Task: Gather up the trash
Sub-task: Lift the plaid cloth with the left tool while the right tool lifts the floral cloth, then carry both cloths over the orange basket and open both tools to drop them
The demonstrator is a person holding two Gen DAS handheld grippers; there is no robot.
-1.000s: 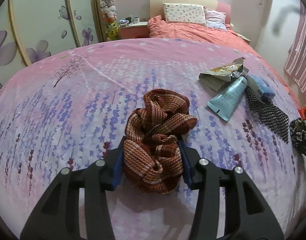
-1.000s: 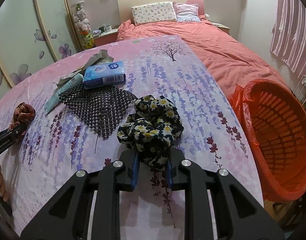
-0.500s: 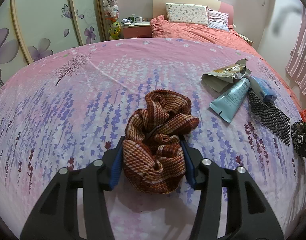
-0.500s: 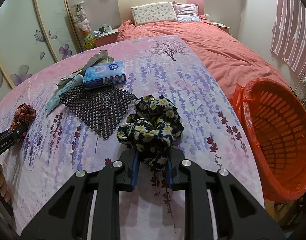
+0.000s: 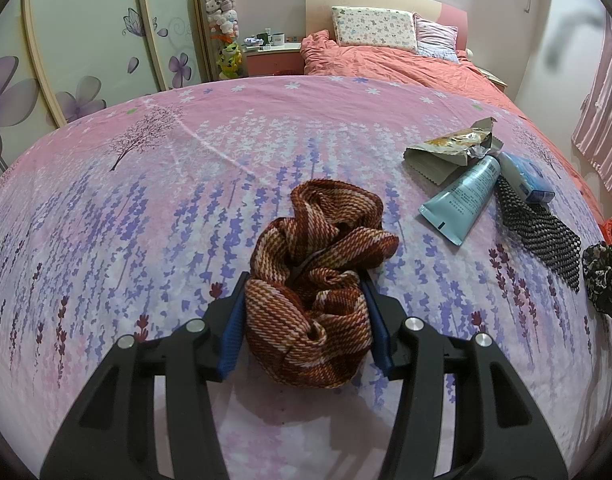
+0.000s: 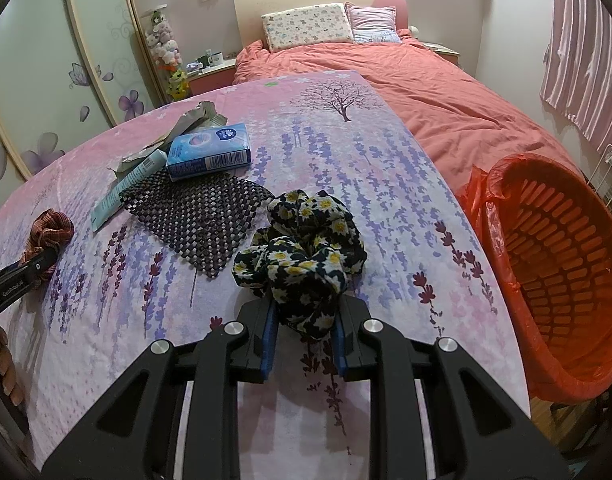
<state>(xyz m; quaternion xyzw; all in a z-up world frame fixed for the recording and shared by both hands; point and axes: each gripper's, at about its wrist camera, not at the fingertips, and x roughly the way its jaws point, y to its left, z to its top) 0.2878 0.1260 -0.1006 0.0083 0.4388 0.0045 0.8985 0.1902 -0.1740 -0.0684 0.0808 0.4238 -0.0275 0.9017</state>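
- Change since earlier frames: almost none; both grippers stay put, the left view slightly shifted.
- Left gripper [image 5: 303, 324]: closed on the striped cloth [image 5: 318, 280], resting on the table [image 5: 145, 220].
- Right gripper [image 6: 301, 332]: clamped on the floral cloth [image 6: 301, 248].
- Basket [image 6: 558, 280]: off the table's right edge, just beside the right gripper; left gripper well apart.

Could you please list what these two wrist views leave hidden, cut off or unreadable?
- Orange basket: right wrist view, its far side is cut off by the frame edge; the left wrist view shows only a sliver.
- Foil wrapper: right wrist view, partly hidden behind the blue box.
- Tube: left wrist view, print too small to read.
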